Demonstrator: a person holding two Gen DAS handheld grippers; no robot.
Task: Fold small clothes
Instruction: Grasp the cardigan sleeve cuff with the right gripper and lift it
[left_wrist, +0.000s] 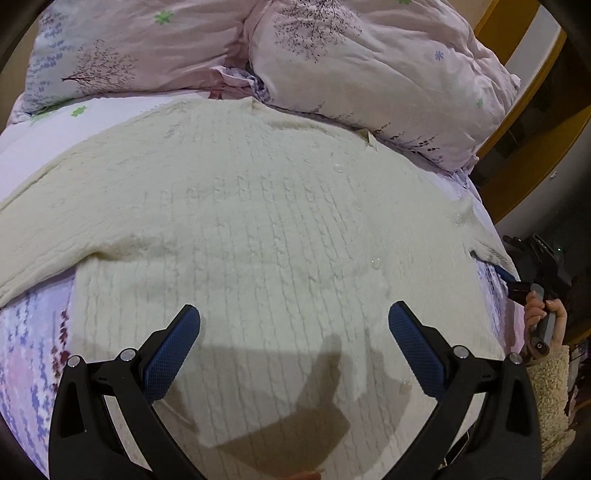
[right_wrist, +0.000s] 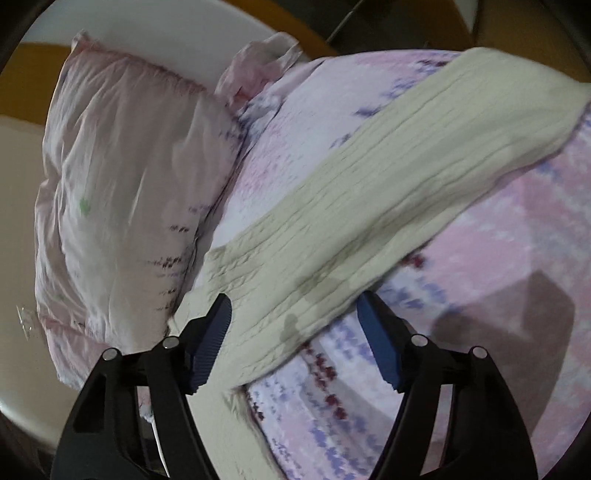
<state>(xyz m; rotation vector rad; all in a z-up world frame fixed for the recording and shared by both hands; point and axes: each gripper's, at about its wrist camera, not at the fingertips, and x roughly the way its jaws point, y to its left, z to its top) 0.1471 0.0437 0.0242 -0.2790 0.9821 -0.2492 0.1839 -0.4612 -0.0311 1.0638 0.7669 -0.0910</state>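
Jaws of my left gripper (left_wrist: 294, 325) stand spread, tilted down over the sweater (left_wrist: 258, 229), pinching nothing. My right gripper (right_wrist: 294, 332) is also parted, astride the sleeve (right_wrist: 369, 192), pads not pressing it. The sweater lies flat on the bedsheet (left_wrist: 33, 332). Pillows (left_wrist: 369, 66) crowd its collar end. A hand (left_wrist: 543, 317) grips the right handle at the bed's edge.

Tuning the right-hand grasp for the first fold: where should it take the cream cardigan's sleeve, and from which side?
Probably near the free end of the sleeve, pinching across its width. It lies flat as a long narrow band on the bedsheet, so come down from above with a pad on each long edge. The right gripper already straddles it, jaws open; nothing is pinched yet.
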